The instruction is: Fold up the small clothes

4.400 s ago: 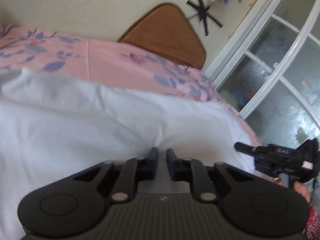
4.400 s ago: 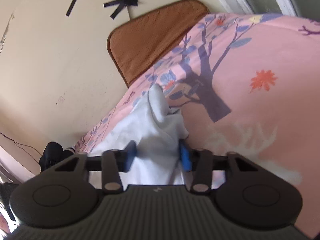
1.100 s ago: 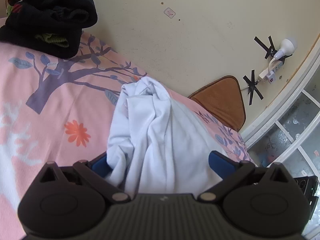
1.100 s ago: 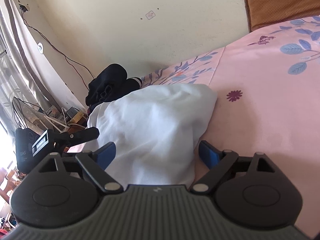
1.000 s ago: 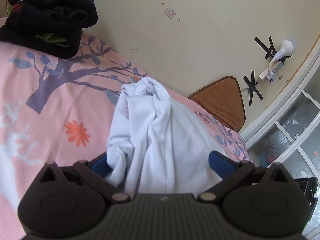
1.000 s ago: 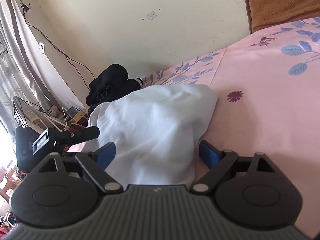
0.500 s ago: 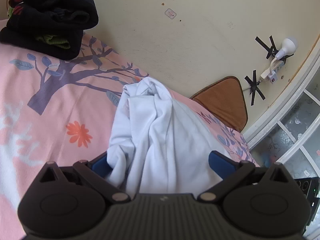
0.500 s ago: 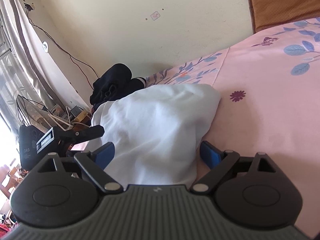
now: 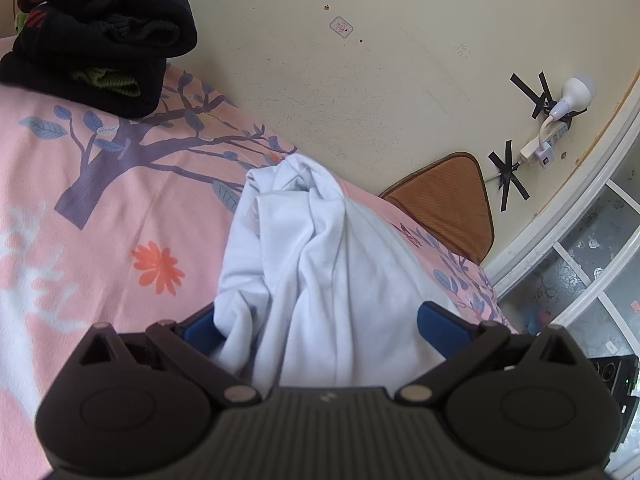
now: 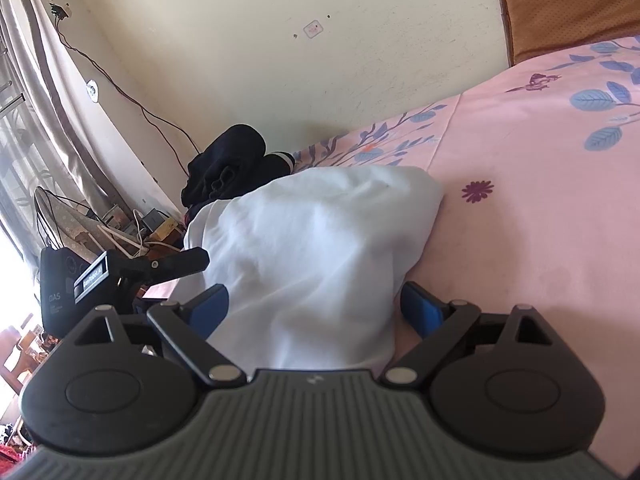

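Note:
A white garment (image 9: pixel 320 264) lies bunched and partly folded on the pink floral bedsheet (image 9: pixel 80 216). My left gripper (image 9: pixel 320 326) is open, its blue-padded fingers (image 9: pixel 440 322) wide on either side of one end of the garment. My right gripper (image 10: pixel 316 306) is also open, its blue pads (image 10: pixel 420 308) straddling the other end of the same garment (image 10: pixel 316 232). The cloth sits between the fingers of each gripper but is not pinched. The left gripper's body (image 10: pixel 120 276) shows at the left of the right wrist view.
A pile of black clothes (image 9: pixel 100 36) sits on the bed by the wall, also in the right wrist view (image 10: pixel 232 164). A brown cushion (image 9: pixel 448 204) leans at the bed's far corner. Cables and clutter (image 10: pixel 120 224) lie beyond the bed edge. A glass door (image 9: pixel 592 272) stands at the right.
About four seconds ago both grippers were closed on the white garment; now both are open around it. In the last second both views have only shifted slightly.

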Demonstrator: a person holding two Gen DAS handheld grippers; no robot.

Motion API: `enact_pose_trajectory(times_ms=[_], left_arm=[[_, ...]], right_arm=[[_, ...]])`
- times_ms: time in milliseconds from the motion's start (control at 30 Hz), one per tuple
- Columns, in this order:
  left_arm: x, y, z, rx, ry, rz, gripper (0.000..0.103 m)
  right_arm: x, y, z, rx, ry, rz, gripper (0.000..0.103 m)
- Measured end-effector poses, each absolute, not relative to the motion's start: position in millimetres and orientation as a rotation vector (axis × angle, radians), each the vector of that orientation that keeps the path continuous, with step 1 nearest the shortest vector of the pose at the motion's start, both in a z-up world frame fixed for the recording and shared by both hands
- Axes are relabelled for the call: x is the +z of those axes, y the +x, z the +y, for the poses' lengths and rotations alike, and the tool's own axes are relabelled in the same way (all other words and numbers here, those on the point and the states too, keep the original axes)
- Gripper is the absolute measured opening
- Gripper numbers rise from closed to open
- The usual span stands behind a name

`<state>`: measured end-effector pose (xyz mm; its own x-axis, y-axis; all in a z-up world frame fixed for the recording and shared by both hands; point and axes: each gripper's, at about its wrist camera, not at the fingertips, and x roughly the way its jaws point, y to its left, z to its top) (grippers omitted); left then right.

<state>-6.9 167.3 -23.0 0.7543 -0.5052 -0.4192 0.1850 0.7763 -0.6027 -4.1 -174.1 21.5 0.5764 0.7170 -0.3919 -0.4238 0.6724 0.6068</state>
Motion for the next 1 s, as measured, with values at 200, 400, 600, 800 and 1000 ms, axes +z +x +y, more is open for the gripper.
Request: enact_pose_trajectory(times_ms=[200,400,600,800,1000], left_arm=[[-23,-8,167,-0.401,-0.572,0.608,0.103],[-23,-8,167,-0.401,-0.573,0.608,0.103],[-23,-8,167,-0.401,-0.573,0.608,0.103],[-22,-9,169,-0.421,-0.575,0.624,0.103],[-22,-14,190,-0.478,-0.672,0.682,0.099]], right_arm=[[21,-4,-174,0.698,0.484,0.668,0.095],[21,-4,-175,0.698,0.488,0.667,0.095],[21,-6,-176,0.699,0.490,0.666,0.095],[21,-5,-175,0.698,0.486,0.674,0.095],[28,14,-170,0.700,0.466,0.760,0.094]])
